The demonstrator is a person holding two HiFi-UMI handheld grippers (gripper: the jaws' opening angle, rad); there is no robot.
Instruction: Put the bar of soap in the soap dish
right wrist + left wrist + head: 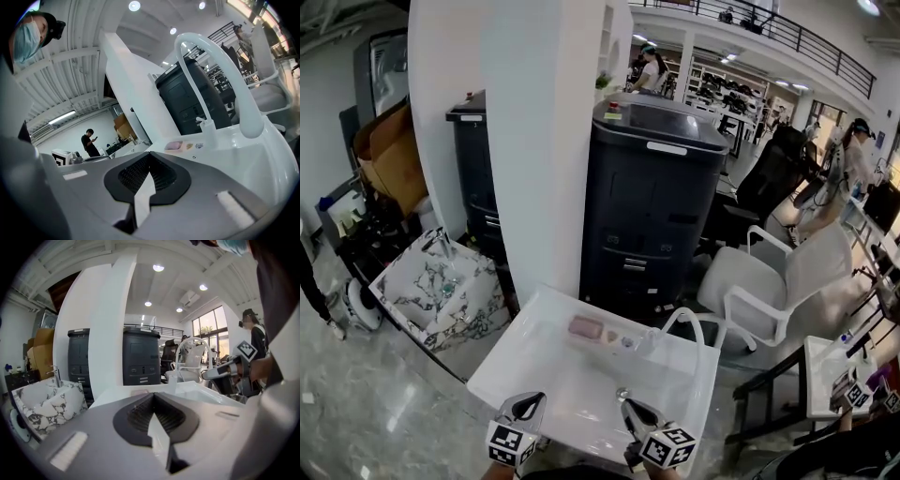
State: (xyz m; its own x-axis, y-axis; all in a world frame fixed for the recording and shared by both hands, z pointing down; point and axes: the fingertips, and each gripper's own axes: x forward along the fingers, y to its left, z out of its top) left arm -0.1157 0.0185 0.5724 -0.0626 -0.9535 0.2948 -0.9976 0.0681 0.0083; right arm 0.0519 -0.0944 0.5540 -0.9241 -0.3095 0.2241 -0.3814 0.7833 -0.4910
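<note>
Soap shows as a pink bar (586, 327) lying flat on the far ledge of the white washbasin (516, 361). Just to its right are two small objects (619, 338), then a clear bottle (649, 339) standing at the foot of the arched white faucet (701, 328). Whether the bar already rests on a soap dish, or where that dish sits, cannot be told at this size.

The left tool (528, 405) and the right tool (633, 412) hover at the near rim of the basin, with the whole bowl between them and the bar. Each has its jaws pressed together with nothing between them.

The step in hand looks like the approach, with the task barely begun. The left tool probably has the cleaner line, since the faucet arch and the bottle crowd the right side of the ledge. It should spread its jaws wide before it crosses the bowl. It should then come in low and nearly level, so that the jaws straddle the bar across its narrow width rather than nudging it along the ledge.

A bar of soap is likely slick, so an even, centred closing would hold better than a pinch at one end. The dish is best found before the bar is lifted.
</note>
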